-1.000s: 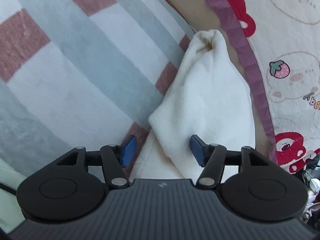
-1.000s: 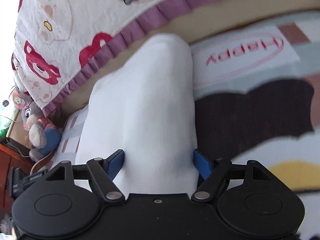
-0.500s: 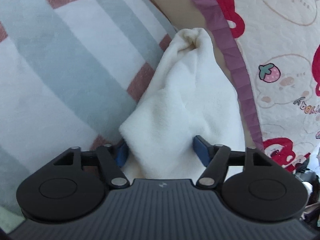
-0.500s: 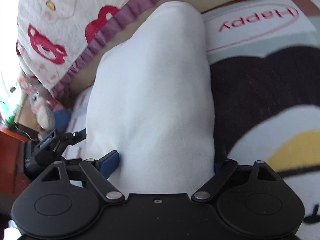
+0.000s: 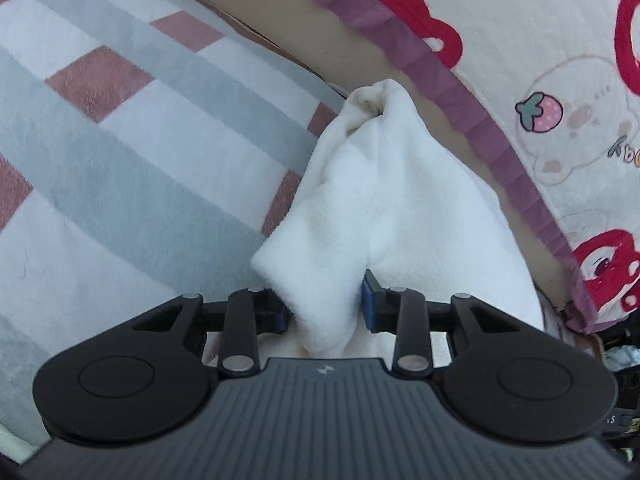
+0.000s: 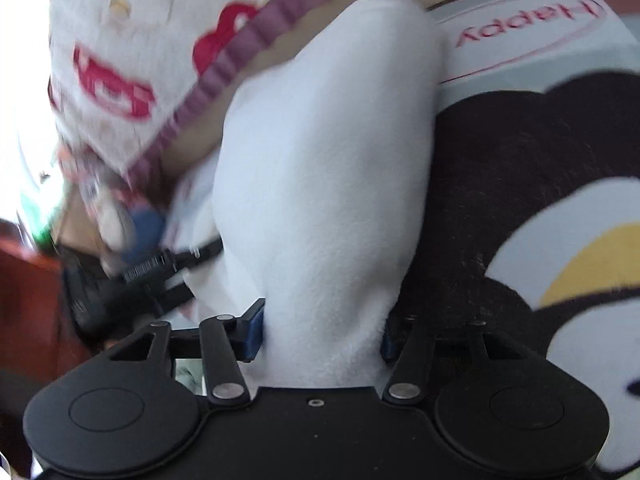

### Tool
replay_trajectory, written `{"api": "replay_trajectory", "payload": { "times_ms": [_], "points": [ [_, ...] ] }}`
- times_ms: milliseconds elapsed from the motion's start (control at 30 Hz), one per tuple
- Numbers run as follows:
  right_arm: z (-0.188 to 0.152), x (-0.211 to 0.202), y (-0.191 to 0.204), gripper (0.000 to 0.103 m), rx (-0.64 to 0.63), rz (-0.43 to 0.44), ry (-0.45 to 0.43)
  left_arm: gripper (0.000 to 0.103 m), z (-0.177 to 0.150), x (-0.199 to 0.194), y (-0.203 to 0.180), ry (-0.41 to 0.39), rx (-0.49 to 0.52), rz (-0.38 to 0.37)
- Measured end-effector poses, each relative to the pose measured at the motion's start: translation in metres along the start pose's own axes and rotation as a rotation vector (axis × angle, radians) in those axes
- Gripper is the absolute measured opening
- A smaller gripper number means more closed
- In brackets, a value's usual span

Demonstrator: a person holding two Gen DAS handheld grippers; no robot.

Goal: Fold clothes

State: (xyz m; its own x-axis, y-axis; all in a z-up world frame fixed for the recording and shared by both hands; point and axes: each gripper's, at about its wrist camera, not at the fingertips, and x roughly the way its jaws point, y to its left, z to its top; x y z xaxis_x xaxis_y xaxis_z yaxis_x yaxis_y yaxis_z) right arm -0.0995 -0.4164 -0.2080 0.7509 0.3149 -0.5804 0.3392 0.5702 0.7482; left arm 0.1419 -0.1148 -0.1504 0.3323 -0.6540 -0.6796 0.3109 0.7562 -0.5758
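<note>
A white fleece garment (image 5: pixel 392 200) lies bunched on a striped blanket (image 5: pixel 120 140). My left gripper (image 5: pixel 325 307) is shut on a fold of the white garment at its near end; the blue pads press the cloth from both sides. The same garment (image 6: pixel 332 168) fills the right wrist view as a tall white bundle. My right gripper (image 6: pixel 322 334) has its blue pads against both sides of the bundle and is shut on it. The other gripper's black body (image 6: pixel 132 280) shows at the left behind the cloth.
A quilt with red bear and strawberry prints and a purple frill (image 5: pixel 500 80) lies along the right. In the right wrist view a blanket with a dark cartoon figure and a "Happy" label (image 6: pixel 520 140) lies to the right. A plush toy (image 6: pixel 116 216) sits at the left.
Both grippers' jaws have closed from wide open onto the white garment. The cloth between the left pads is now pinched into a narrow fold. The right view has shifted and is blurred.
</note>
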Motion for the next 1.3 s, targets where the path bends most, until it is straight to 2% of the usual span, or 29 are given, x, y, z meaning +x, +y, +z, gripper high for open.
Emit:
{"api": "replay_trajectory", "payload": {
  "times_ms": [167, 233, 300, 333, 400, 467, 500, 567, 633, 733, 833, 867, 900, 967, 1067, 1133, 1167, 1300],
  "points": [
    [0.003, -0.020, -0.006, 0.065, -0.005, 0.015, -0.078, 0.040, -0.002, 0.006, 0.002, 0.016, -0.003, -0.006],
    [0.009, -0.027, -0.011, 0.068, 0.010, 0.023, -0.115, 0.042, -0.001, 0.008, 0.009, 0.029, -0.055, -0.036],
    [0.018, -0.036, -0.022, 0.069, 0.057, 0.054, -0.198, 0.050, -0.002, 0.012, 0.020, 0.042, -0.148, -0.091],
    [0.022, -0.040, -0.028, 0.070, 0.081, 0.069, -0.238, 0.052, -0.003, 0.015, 0.032, 0.044, -0.260, -0.142],
    [0.035, -0.040, -0.037, 0.077, 0.118, 0.084, -0.264, 0.053, -0.003, 0.018, 0.039, 0.043, -0.317, -0.170],
    [0.050, -0.029, -0.042, 0.078, 0.128, 0.042, -0.241, 0.053, -0.003, 0.021, 0.045, 0.041, -0.372, -0.197],
    [0.057, -0.020, -0.043, 0.081, 0.129, 0.015, -0.221, 0.053, -0.003, 0.022, 0.039, 0.038, -0.318, -0.179],
    [0.066, -0.006, -0.047, 0.091, 0.141, 0.017, -0.201, 0.053, -0.004, 0.023, 0.024, 0.027, -0.208, -0.134],
    [0.072, 0.011, -0.049, 0.091, 0.167, 0.045, -0.188, 0.054, -0.005, 0.025, 0.013, 0.016, -0.120, -0.089],
    [0.078, 0.036, -0.050, 0.092, 0.179, 0.075, -0.174, 0.060, -0.003, 0.029, 0.014, 0.010, -0.119, -0.080],
    [0.085, 0.050, -0.043, 0.094, 0.150, 0.076, -0.182, 0.061, -0.001, 0.035, 0.023, 0.011, -0.180, -0.118],
    [0.086, 0.049, -0.039, 0.085, 0.130, 0.076, -0.181, 0.057, 0.000, 0.036, 0.022, 0.014, -0.164, -0.123],
    [0.086, 0.045, -0.032, 0.074, 0.081, 0.077, -0.193, 0.043, 0.001, 0.035, 0.022, 0.011, -0.145, -0.122],
    [0.085, 0.032, -0.016, 0.064, -0.018, 0.090, -0.230, 0.035, 0.001, 0.029, 0.012, -0.020, -0.051, -0.102],
    [0.080, 0.012, 0.007, 0.061, -0.147, 0.096, -0.290, 0.034, -0.007, 0.022, -0.024, -0.085, 0.179, -0.060],
    [0.076, 0.001, 0.016, 0.061, -0.206, 0.066, -0.321, 0.034, -0.014, 0.021, -0.040, -0.101, 0.269, -0.045],
    [0.074, -0.004, 0.020, 0.062, -0.234, 0.050, -0.335, 0.034, -0.016, 0.023, -0.042, -0.092, 0.270, -0.047],
    [0.075, -0.001, 0.001, 0.062, -0.165, -0.053, -0.293, 0.035, -0.017, 0.038, -0.029, -0.014, 0.165, -0.072]
  ]
}}
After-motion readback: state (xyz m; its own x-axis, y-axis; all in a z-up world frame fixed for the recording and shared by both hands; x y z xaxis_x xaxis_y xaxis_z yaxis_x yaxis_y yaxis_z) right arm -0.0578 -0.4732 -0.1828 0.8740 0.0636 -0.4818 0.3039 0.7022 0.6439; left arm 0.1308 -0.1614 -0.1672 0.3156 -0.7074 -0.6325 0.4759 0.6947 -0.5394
